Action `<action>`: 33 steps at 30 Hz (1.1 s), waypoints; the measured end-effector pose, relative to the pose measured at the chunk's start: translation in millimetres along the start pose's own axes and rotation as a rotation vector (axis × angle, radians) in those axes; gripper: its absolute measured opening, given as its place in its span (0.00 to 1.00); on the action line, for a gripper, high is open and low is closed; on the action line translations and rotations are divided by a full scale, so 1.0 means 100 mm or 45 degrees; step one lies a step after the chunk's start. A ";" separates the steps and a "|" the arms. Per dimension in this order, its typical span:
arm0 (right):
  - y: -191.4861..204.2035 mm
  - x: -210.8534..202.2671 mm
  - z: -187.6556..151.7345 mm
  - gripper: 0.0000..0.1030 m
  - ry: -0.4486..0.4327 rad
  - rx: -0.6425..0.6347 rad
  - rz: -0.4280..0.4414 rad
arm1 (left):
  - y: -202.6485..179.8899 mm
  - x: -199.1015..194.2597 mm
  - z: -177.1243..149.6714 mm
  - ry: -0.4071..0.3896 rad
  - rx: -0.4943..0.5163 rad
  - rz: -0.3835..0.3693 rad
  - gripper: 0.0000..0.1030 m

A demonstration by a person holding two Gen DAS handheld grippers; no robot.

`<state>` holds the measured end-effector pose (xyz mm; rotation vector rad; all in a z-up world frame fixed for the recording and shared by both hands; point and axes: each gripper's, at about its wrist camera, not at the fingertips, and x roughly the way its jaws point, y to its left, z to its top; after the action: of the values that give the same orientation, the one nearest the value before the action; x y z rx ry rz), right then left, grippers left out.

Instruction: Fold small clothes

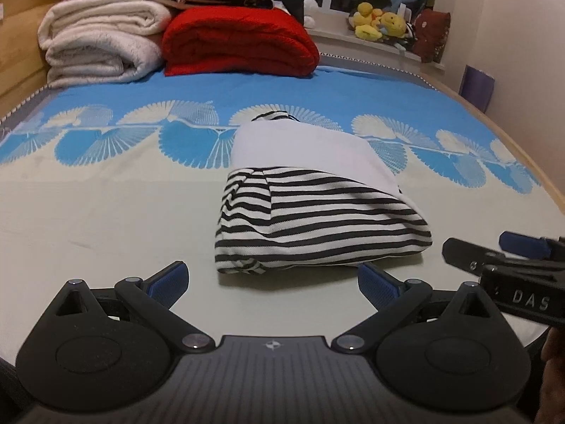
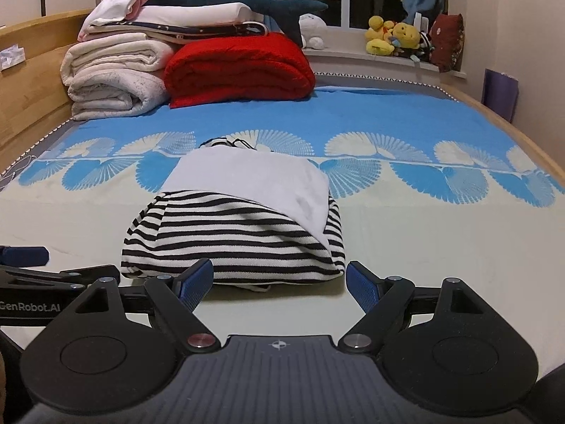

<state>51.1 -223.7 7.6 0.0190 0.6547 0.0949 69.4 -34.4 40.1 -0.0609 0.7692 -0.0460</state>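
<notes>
A black-and-white striped garment (image 1: 317, 222) (image 2: 233, 243) lies folded into a compact bundle on the bed, with a white panel (image 1: 300, 148) (image 2: 254, 180) across its far half. My left gripper (image 1: 272, 277) is open just in front of the bundle's near edge, nothing between its blue pads (image 1: 169, 281). My right gripper (image 2: 280, 281) is open too, its pads (image 2: 196, 281) level with the bundle's near edge, not pressing it. Each gripper shows at the edge of the other's view: the right one (image 1: 508, 258), the left one (image 2: 42, 268).
The bed cover (image 1: 106, 212) is cream near me and blue with a shell pattern further off. Folded white blankets (image 1: 102, 42) and a red blanket (image 1: 240, 42) are stacked at the far left. Plush toys (image 2: 395, 37) sit on the window sill. A wooden bed rail (image 2: 31, 81) runs along the left.
</notes>
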 end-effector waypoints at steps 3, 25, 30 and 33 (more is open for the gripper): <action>0.02 0.00 0.00 0.81 0.000 -0.021 0.007 | -0.01 0.02 -0.01 -0.001 0.008 -0.006 0.99; 0.05 0.07 0.00 0.81 0.028 -0.026 -0.002 | 0.01 0.08 -0.03 0.000 -0.006 -0.009 0.99; 0.06 0.09 -0.01 0.81 0.040 -0.021 -0.001 | 0.02 0.10 -0.03 0.007 -0.010 -0.005 0.99; 0.05 0.10 0.00 0.81 0.042 -0.020 0.001 | 0.02 0.10 -0.03 0.007 -0.011 -0.004 0.99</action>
<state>58.5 -217.9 1.7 0.0028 0.6867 0.1010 74.5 -33.5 31.1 -0.0704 0.7747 -0.0459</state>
